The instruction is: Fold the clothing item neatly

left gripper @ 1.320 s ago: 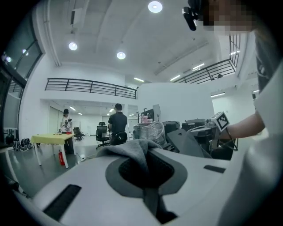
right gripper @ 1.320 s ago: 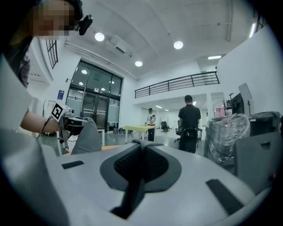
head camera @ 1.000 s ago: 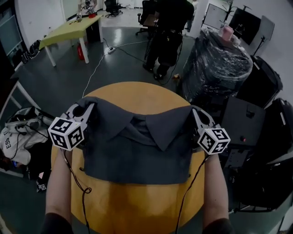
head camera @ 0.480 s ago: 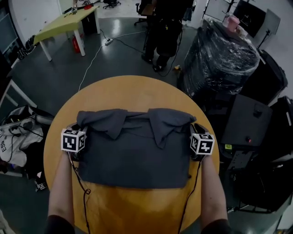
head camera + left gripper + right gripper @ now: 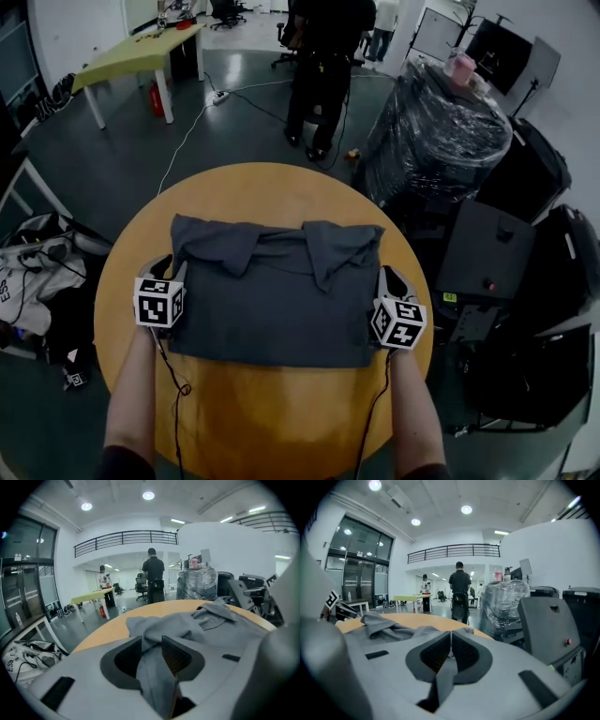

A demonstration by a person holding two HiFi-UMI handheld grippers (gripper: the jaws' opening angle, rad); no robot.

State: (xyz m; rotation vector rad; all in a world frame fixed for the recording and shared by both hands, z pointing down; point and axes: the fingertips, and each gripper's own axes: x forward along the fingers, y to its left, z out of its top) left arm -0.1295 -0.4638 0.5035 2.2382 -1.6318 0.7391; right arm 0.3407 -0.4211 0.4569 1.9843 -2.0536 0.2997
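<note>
With the shirt (image 5: pixel 272 300) lying down on the table (image 5: pixel 272 403), the left tool (image 5: pixel 167 269) is just opening around its left edge. The right tool (image 5: pixel 386 279), just closing, is clamping its right edge.

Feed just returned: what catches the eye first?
A dark grey shirt lies folded across the round wooden table, collar at the far edge. The left gripper, jaws just opening, has cloth loose between them at the shirt's left edge; the right gripper, jaws just closing, pinches the right edge.

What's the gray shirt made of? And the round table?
The shirt looks like soft matte cloth, maybe cotton: it wrinkles and its collar flops. The table looks like smooth wood or laminate: even orange-brown top, faint sheen.
</note>
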